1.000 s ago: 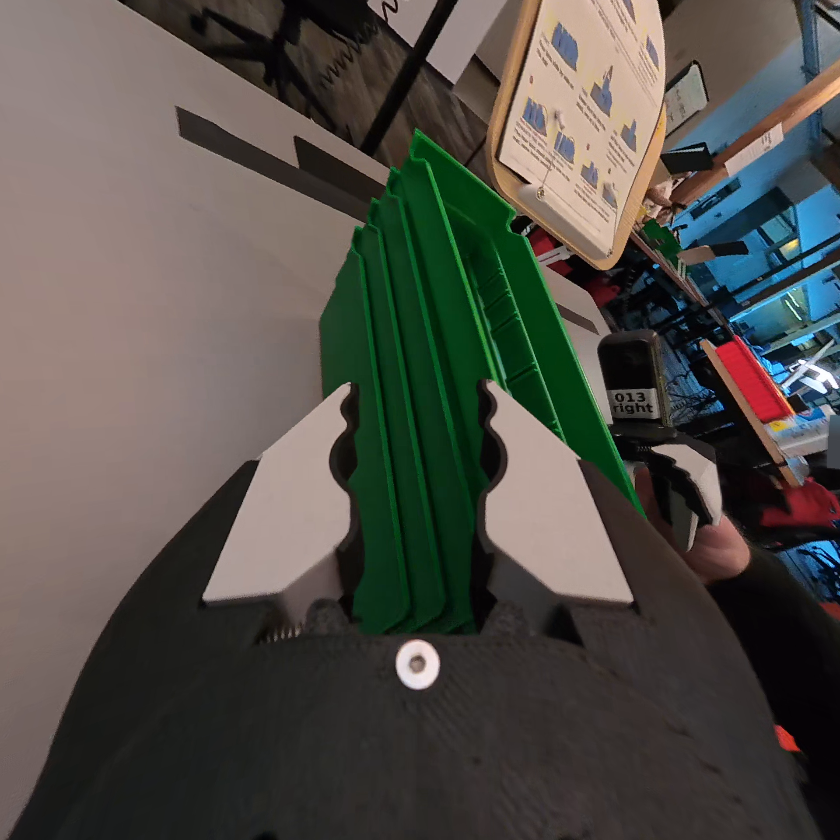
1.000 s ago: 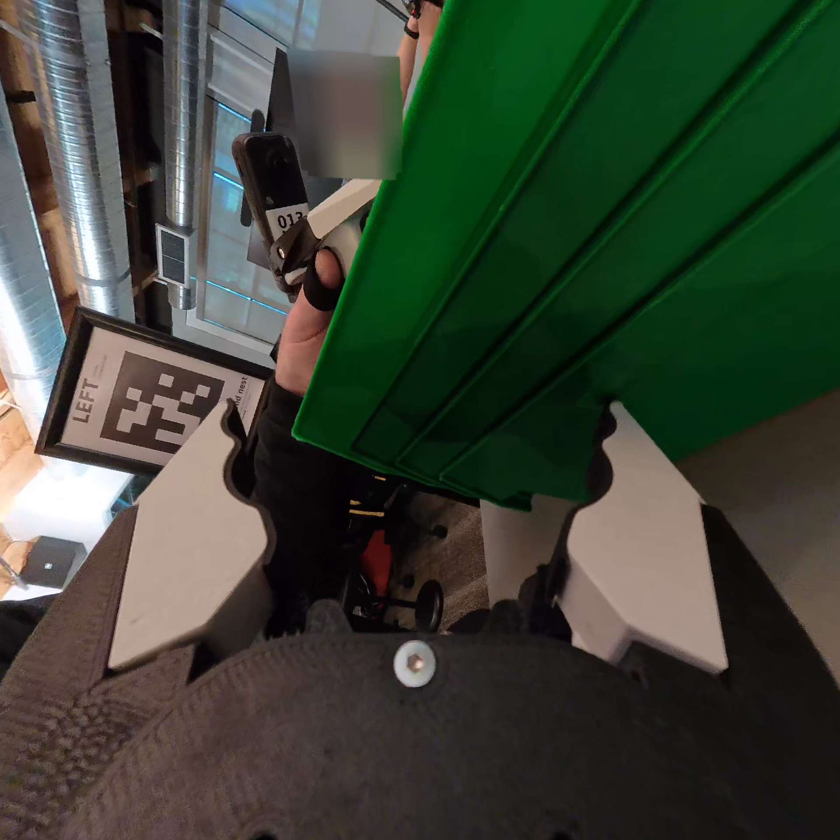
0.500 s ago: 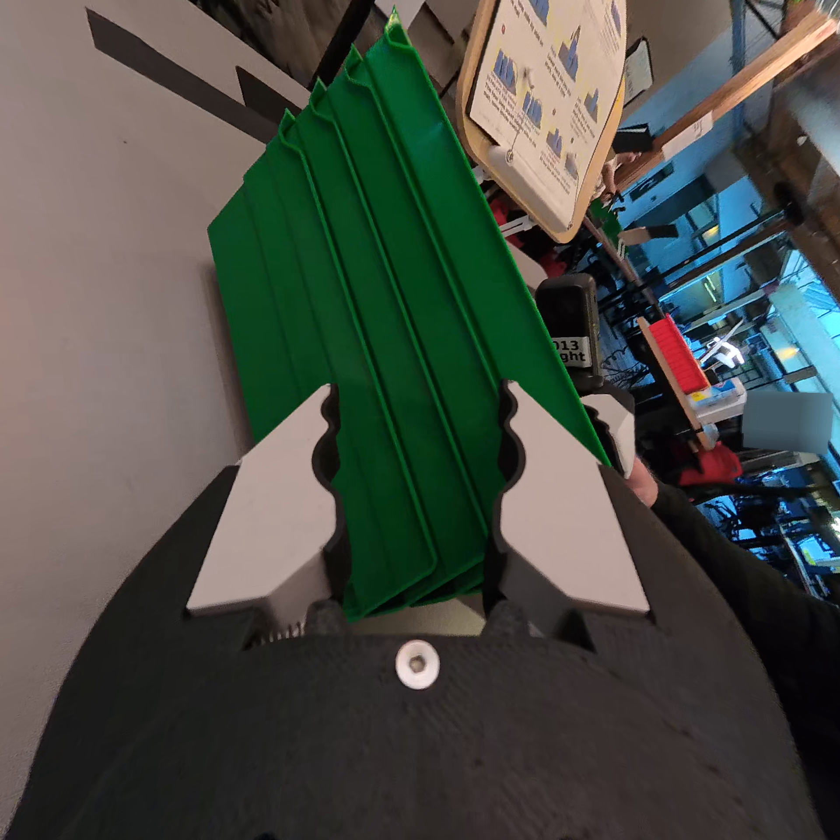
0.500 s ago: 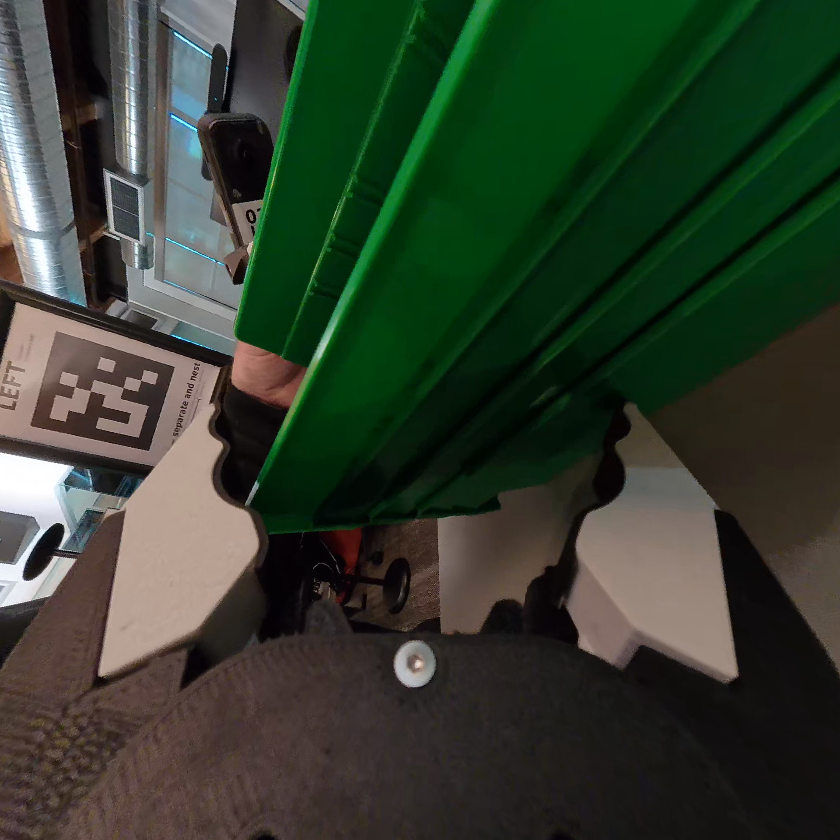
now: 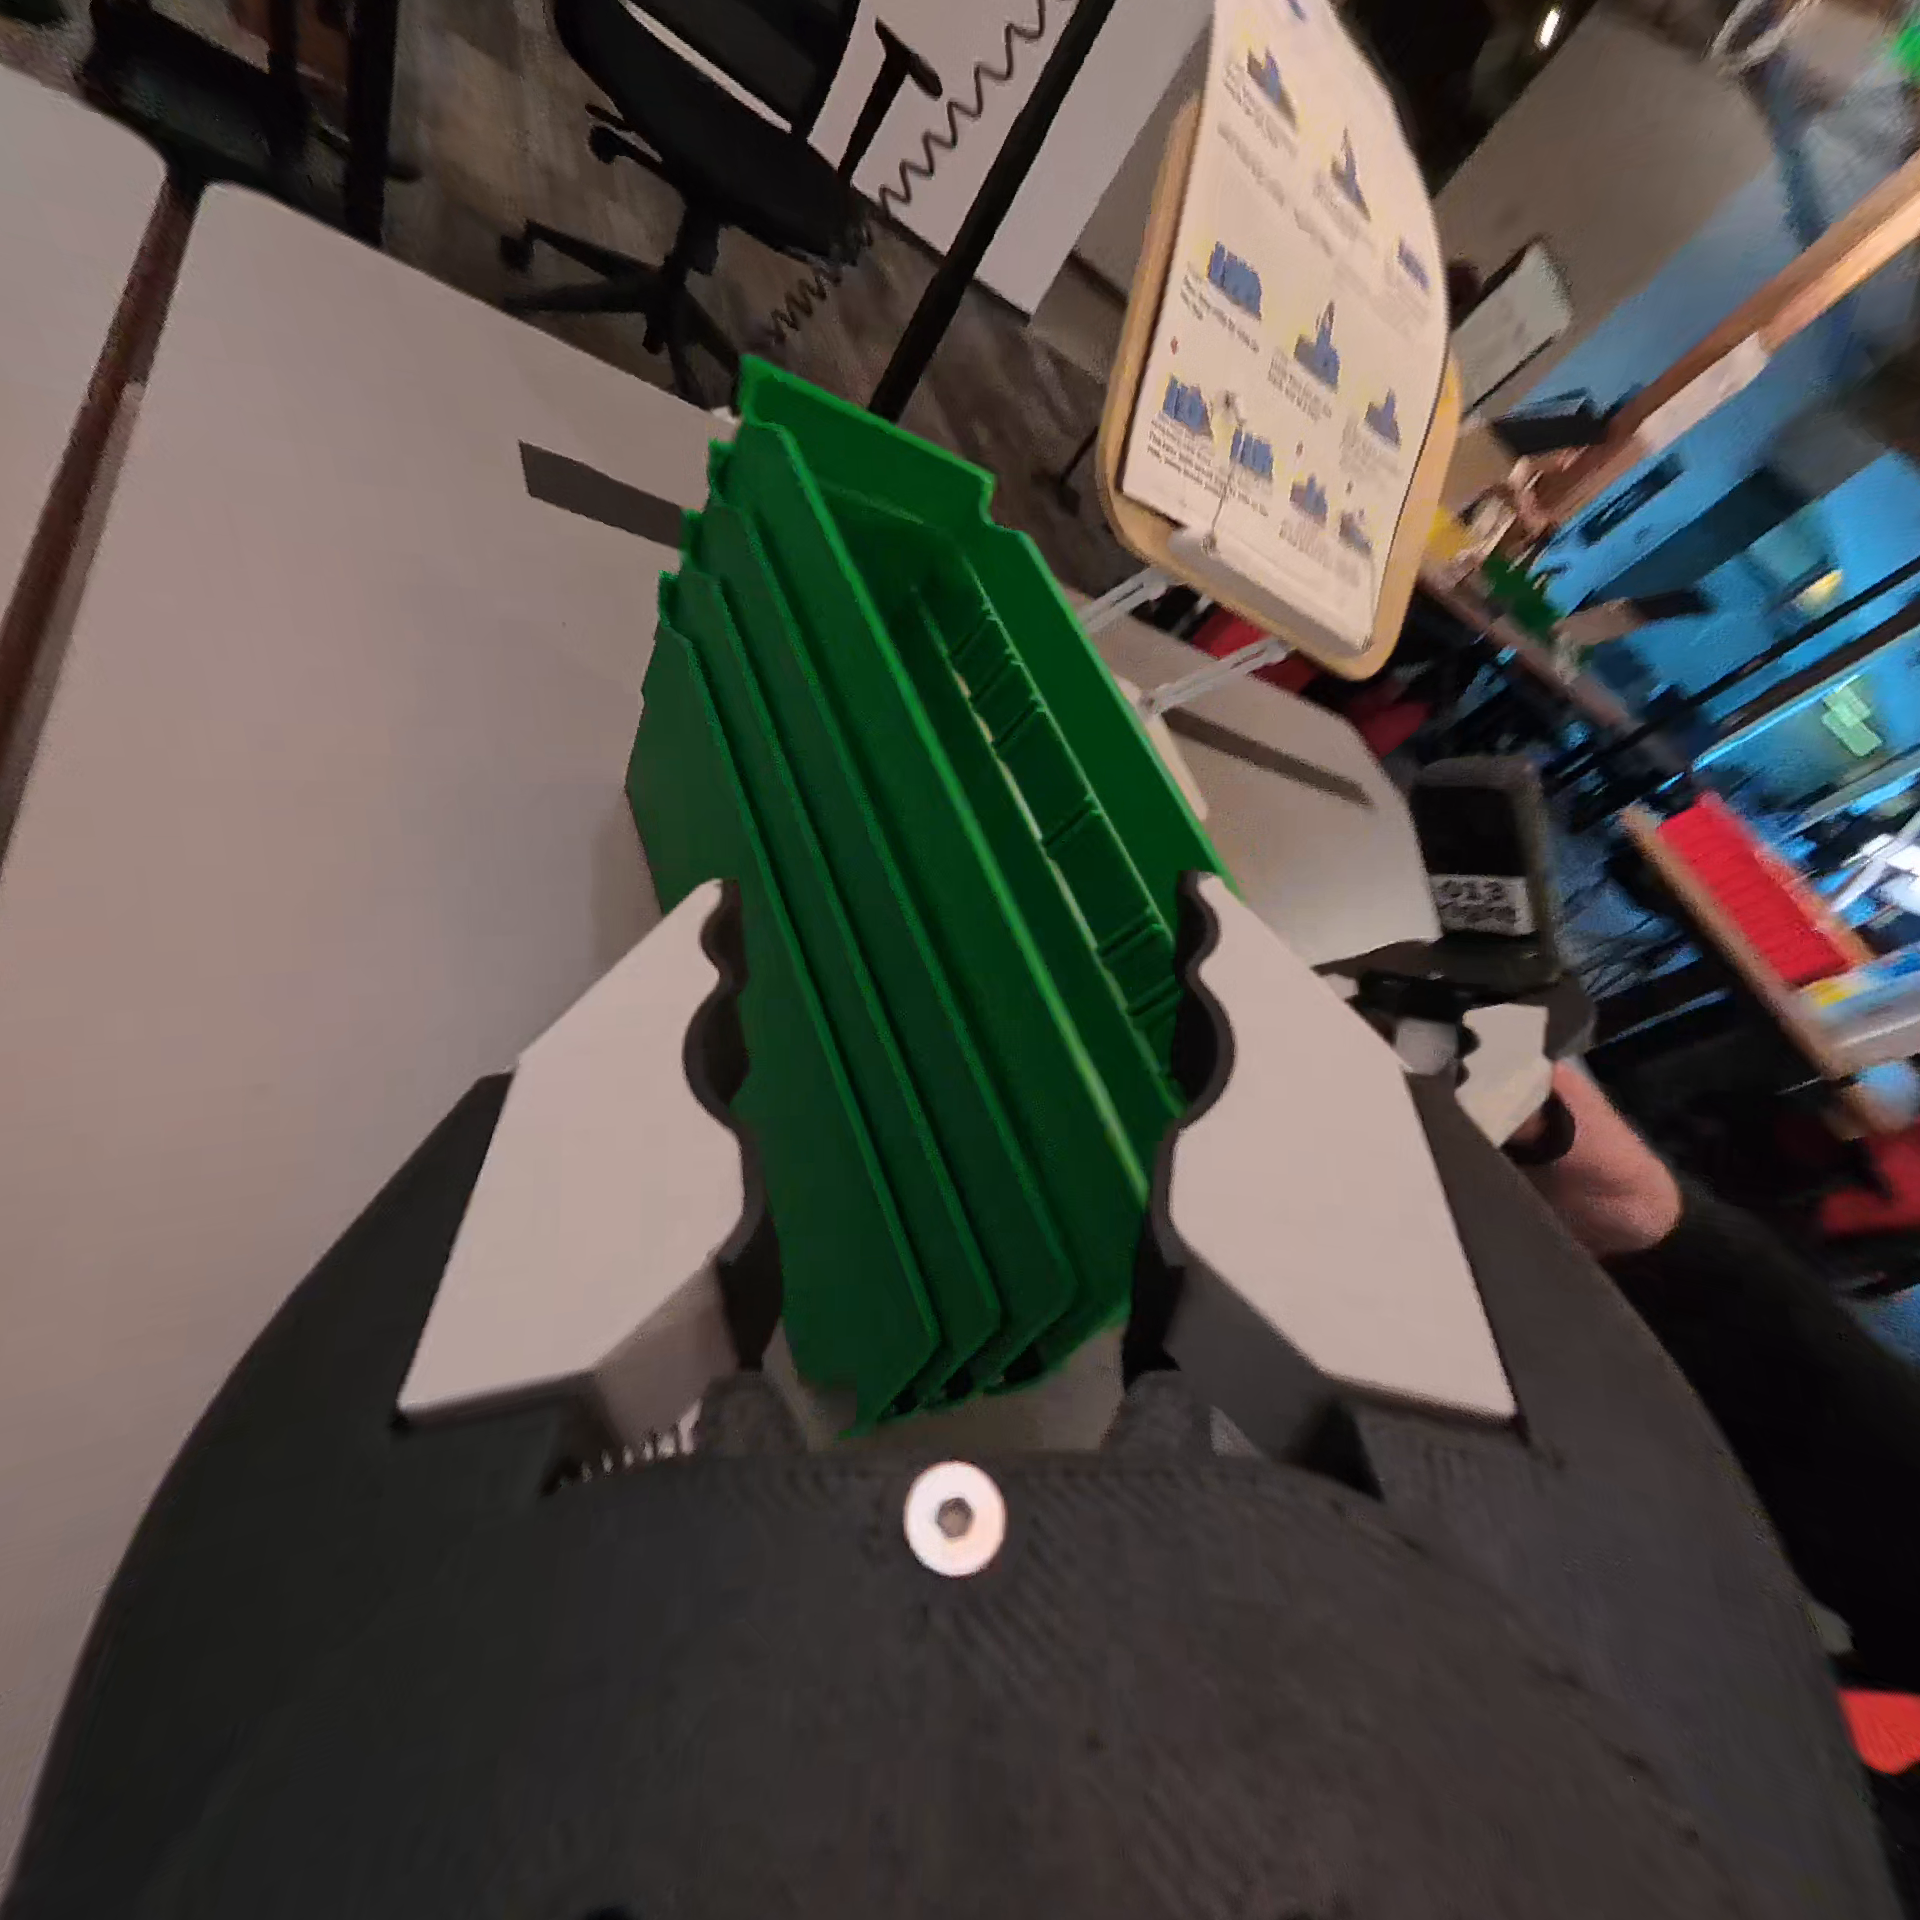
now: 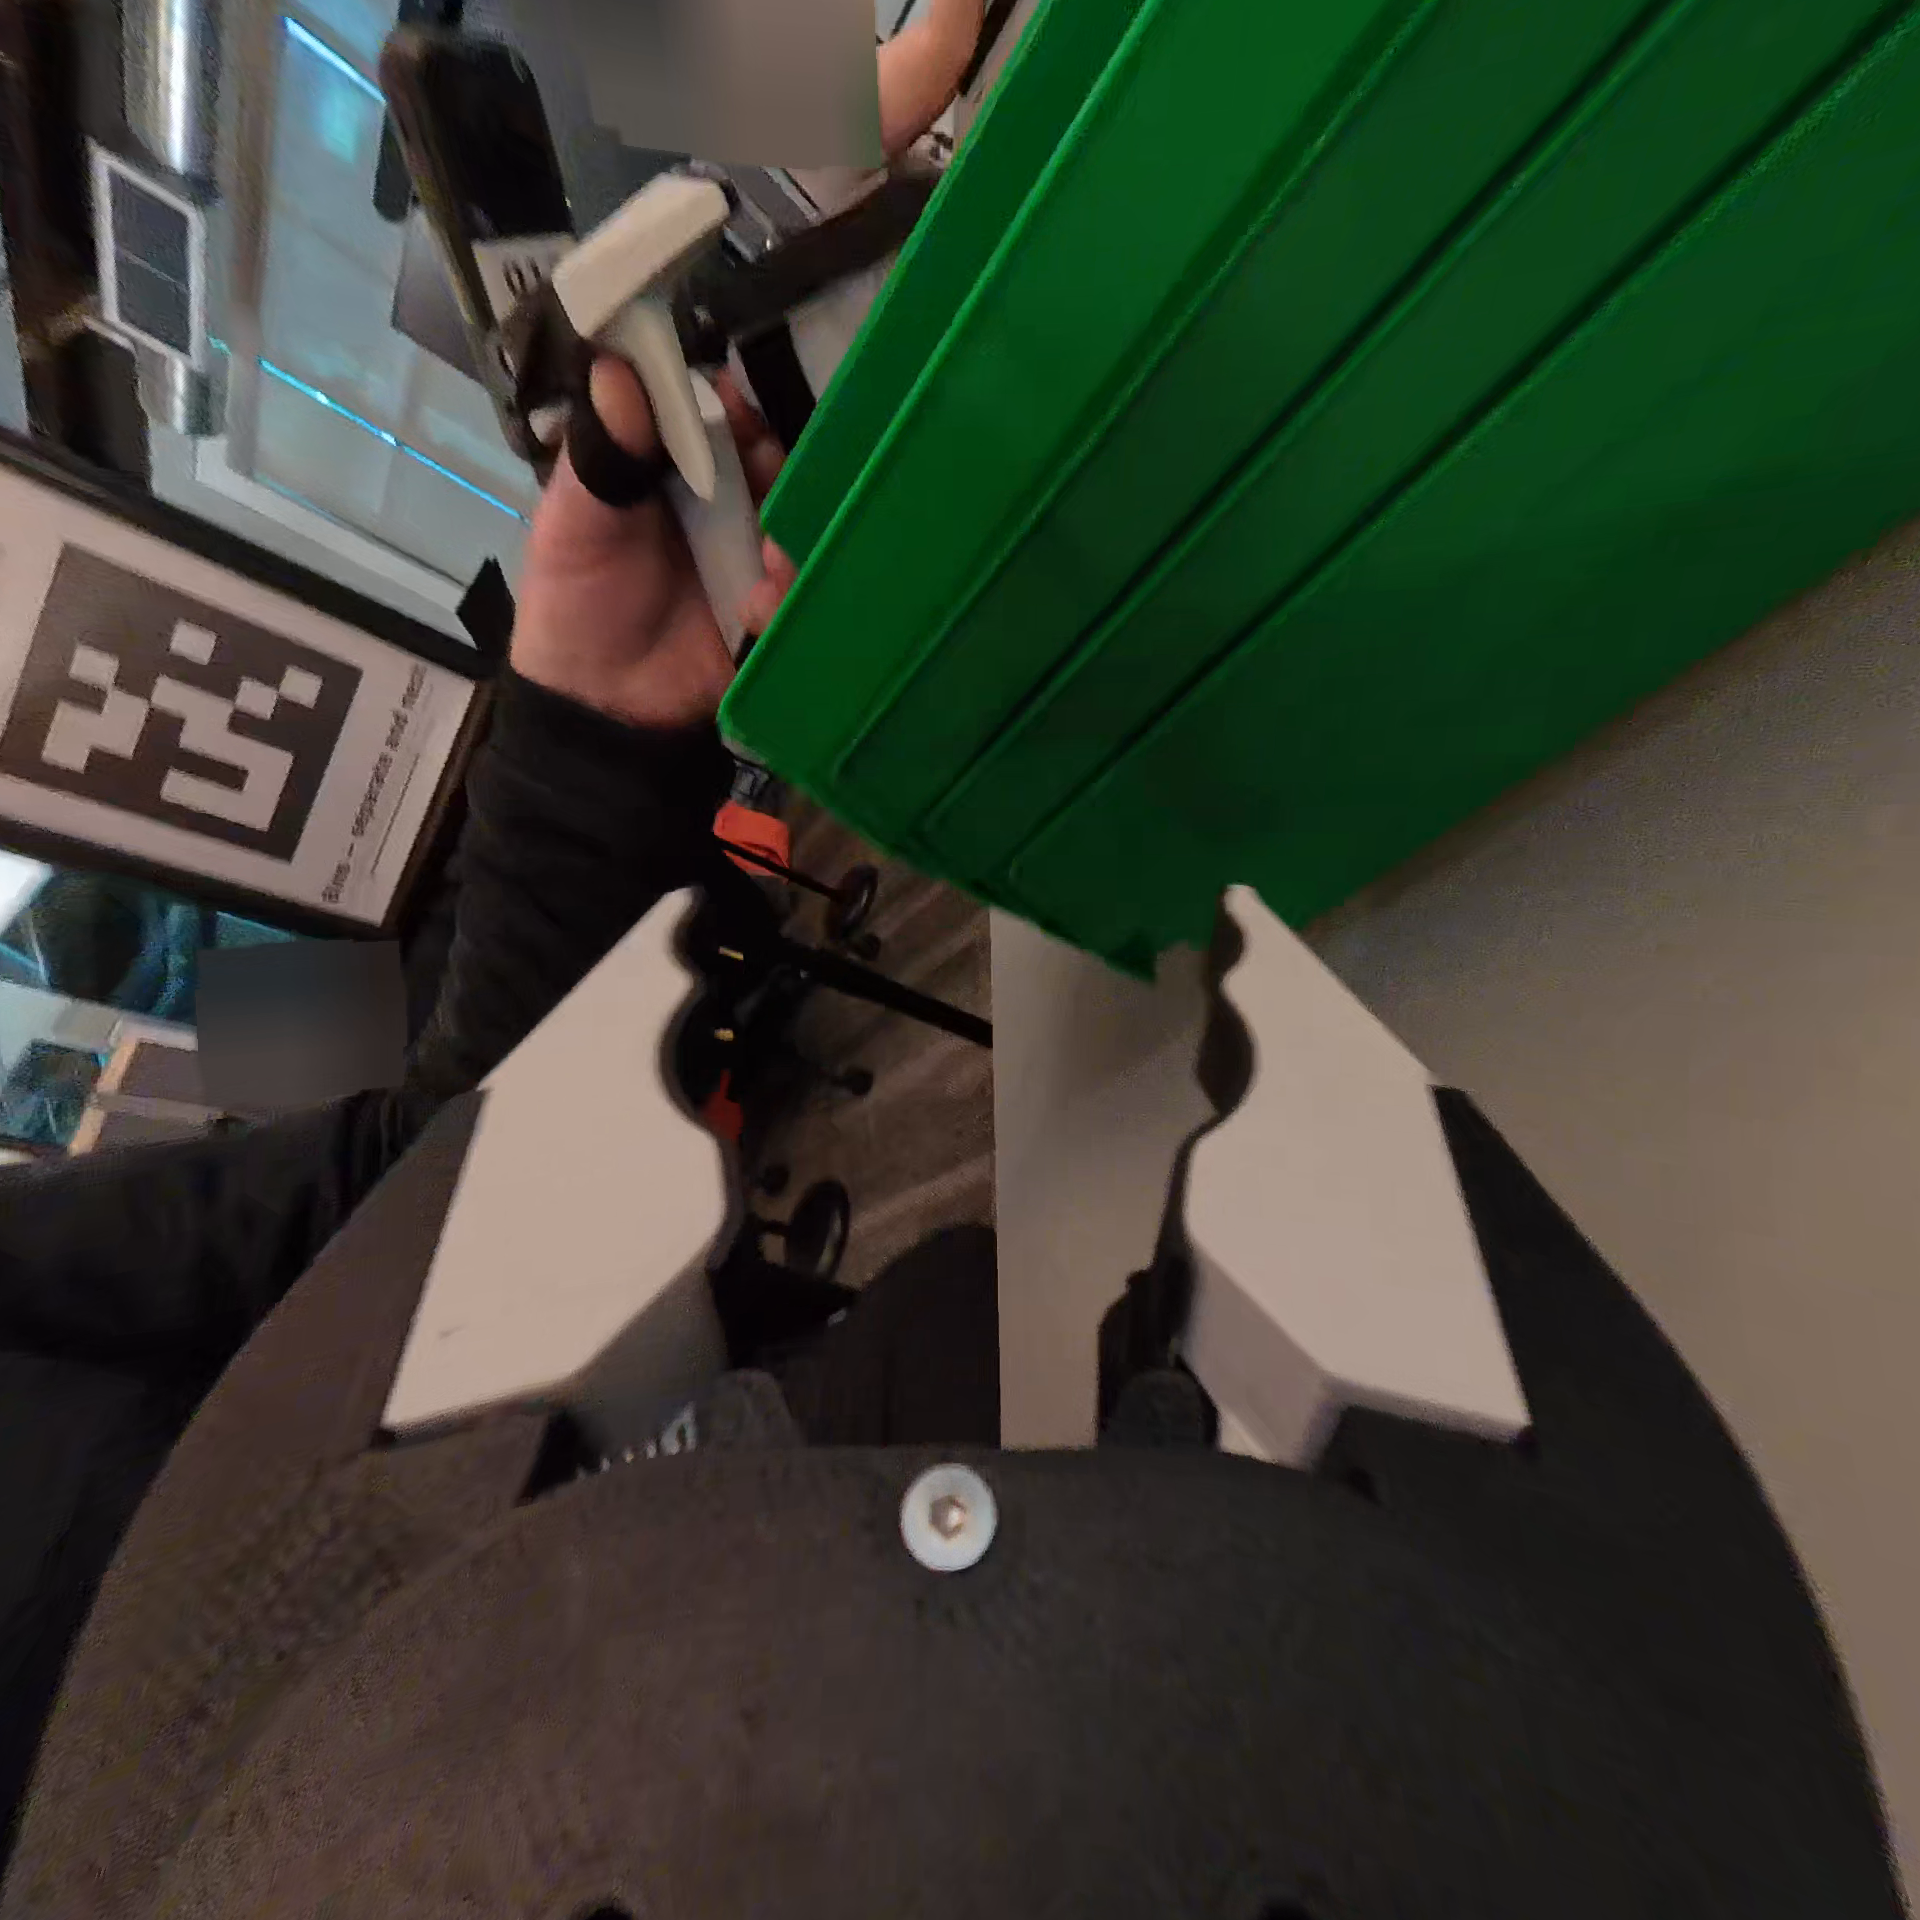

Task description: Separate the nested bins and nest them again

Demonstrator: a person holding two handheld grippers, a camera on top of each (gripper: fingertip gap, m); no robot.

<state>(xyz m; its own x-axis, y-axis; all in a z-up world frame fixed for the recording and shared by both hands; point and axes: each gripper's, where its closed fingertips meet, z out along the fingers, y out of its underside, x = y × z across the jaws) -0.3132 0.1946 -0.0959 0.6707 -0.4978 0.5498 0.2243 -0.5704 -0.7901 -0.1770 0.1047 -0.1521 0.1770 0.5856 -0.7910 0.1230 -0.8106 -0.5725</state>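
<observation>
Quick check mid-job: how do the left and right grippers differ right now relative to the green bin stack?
The left gripper has the stack of nested green bins between its fingers, straddling several rims; the right gripper has nothing between its fingers, only floor and the table edge. The left sits at the stack's end; the right sits just below its lowest corner. Both stand wide open and grip nothing.
</observation>
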